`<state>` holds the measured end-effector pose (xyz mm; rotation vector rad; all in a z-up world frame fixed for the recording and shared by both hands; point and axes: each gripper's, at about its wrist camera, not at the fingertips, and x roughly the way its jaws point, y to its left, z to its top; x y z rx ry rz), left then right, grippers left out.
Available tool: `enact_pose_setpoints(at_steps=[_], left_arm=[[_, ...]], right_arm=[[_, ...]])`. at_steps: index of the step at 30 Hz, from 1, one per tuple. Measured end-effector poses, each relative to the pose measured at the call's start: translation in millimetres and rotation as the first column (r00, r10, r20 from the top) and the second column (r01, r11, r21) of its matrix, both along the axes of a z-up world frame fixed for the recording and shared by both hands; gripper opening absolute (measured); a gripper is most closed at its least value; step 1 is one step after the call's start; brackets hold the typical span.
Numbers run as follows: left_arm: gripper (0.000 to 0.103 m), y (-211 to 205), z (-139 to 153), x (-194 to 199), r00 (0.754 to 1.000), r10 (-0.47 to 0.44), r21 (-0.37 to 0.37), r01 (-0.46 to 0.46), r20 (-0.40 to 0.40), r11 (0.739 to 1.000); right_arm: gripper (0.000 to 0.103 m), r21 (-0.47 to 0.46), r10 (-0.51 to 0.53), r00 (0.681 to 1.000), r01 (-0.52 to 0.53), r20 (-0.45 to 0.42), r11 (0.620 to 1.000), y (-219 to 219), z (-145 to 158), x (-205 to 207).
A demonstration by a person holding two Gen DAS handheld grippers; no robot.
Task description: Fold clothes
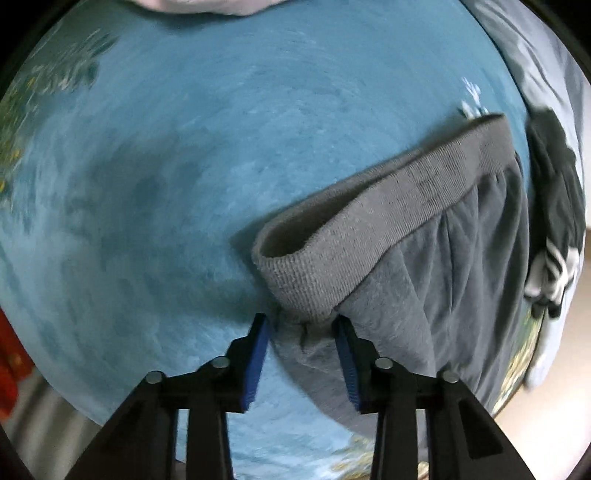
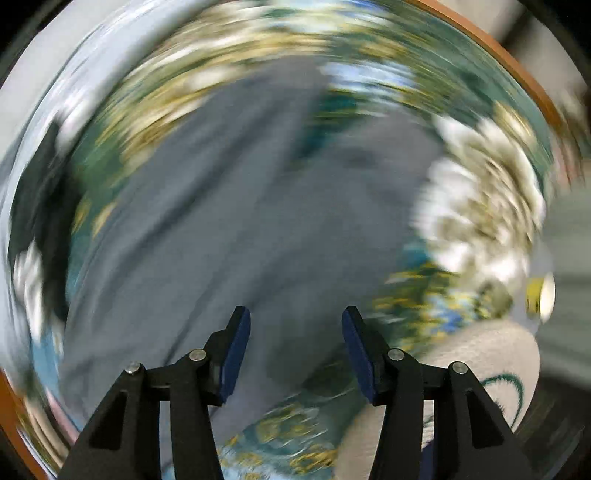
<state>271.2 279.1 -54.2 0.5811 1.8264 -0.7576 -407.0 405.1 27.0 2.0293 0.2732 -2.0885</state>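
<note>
In the left wrist view, grey pants (image 1: 436, 258) with a ribbed waistband (image 1: 369, 221) lie on a blue cloth-covered surface (image 1: 166, 166). My left gripper (image 1: 303, 330) pinches a bunched corner of fabric just below the waistband's end, which curls up off the surface. The right wrist view is heavily blurred by motion. There the grey pants (image 2: 229, 229) spread across a flower-patterned cloth (image 2: 177, 92). My right gripper (image 2: 295, 325) hovers over them, open, with nothing between its fingers.
A black and white garment (image 1: 554, 206) and a pale grey cloth (image 1: 535, 48) lie at the right edge. A pale garment (image 1: 207, 5) shows at the top and something red (image 1: 7, 369) at the left. A pale fuzzy item with a green mark (image 2: 491, 373) lies near the right gripper.
</note>
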Motion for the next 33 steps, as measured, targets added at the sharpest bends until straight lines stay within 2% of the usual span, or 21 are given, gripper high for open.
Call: enact_pose_setpoints(at_steps=[1, 4, 11, 12, 13, 14, 16, 21, 22, 24, 26, 28, 33], left_arm=[[0.026, 1.8, 0.8, -1.8, 1.0, 0.017, -0.001, -0.017, 0.013, 1.0], [0.018, 4.3, 4.3, -10.6, 0.997, 0.042, 0.005, -0.043, 0.069, 0.999], [0.016, 9.0, 14.4, -24.2, 0.982, 0.105, 0.019, -0.109, 0.16, 0.994], [0.015, 9.0, 16.9, -25.5, 0.98, 0.099, 0.02, -0.104, 0.172, 0.994], [0.014, 9.2, 19.5, -26.1, 0.979, 0.097, 0.017, -0.102, 0.182, 0.995], [0.013, 9.4, 23.1, -26.4, 0.977, 0.1, 0.011, -0.104, 0.188, 0.994], [0.01, 8.6, 35.2, -26.4, 0.974, 0.118, -0.018, -0.116, 0.196, 0.993], [0.008, 4.4, 67.3, -28.6, 0.974, 0.115, -0.093, -0.098, 0.196, 0.991], [0.008, 4.1, 72.7, -29.9, 0.975, 0.102, -0.104, -0.083, 0.196, 0.991], [0.008, 8.9, 74.3, -31.9, 0.975, 0.078, -0.096, -0.059, 0.21, 0.994], [0.008, 17.7, 69.8, -32.2, 0.973, 0.079, -0.076, -0.063, 0.217, 0.995], [0.008, 22.2, 62.9, -31.6, 0.972, 0.093, -0.05, -0.084, 0.216, 0.995], [0.008, 31.2, 51.9, -28.1, 0.978, 0.083, -0.018, -0.081, 0.19, 0.997]], right_arm=[[0.053, -0.01, -0.051, 0.999, 0.051, 0.004, 0.999, 15.5, -3.0, -13.5], [0.053, -0.039, -0.142, 0.99, 0.143, 0.025, 0.989, 41.2, -12.5, -42.6], [0.051, -0.092, -0.244, 0.963, 0.256, 0.117, 0.962, 54.0, -44.1, -72.9], [0.038, -0.106, -0.251, 0.959, 0.265, 0.132, 0.958, 52.3, -44.4, -72.5], [0.017, -0.118, -0.248, 0.958, 0.265, 0.14, 0.957, 49.3, -42.4, -71.8], [0.008, -0.124, -0.236, 0.962, 0.254, 0.137, 0.959, 45.8, -37.9, -71.1], [0.004, -0.147, -0.197, 0.973, 0.213, 0.117, 0.966, 39.0, -23.6, -70.1], [0.003, -0.27, -0.106, 0.994, 0.11, 0.032, 0.957, 46.3, 34.9, -62.6], [0.003, -0.269, -0.091, 0.996, 0.091, 0.013, 0.959, 51.2, 39.5, -66.4], [0.003, -0.199, -0.068, 0.998, 0.068, 0.008, 0.978, 62.8, 30.8, -81.8], [0.003, -0.094, -0.082, 0.996, 0.085, 0.044, 0.992, 82.2, 11.1, -88.2], [0.003, -0.039, -0.104, 0.991, 0.107, 0.081, 0.994, 86.2, -6.7, -86.8], [0.004, -0.034, -0.096, 0.992, 0.099, 0.08, 0.994, 74.4, -6.5, -82.0]])
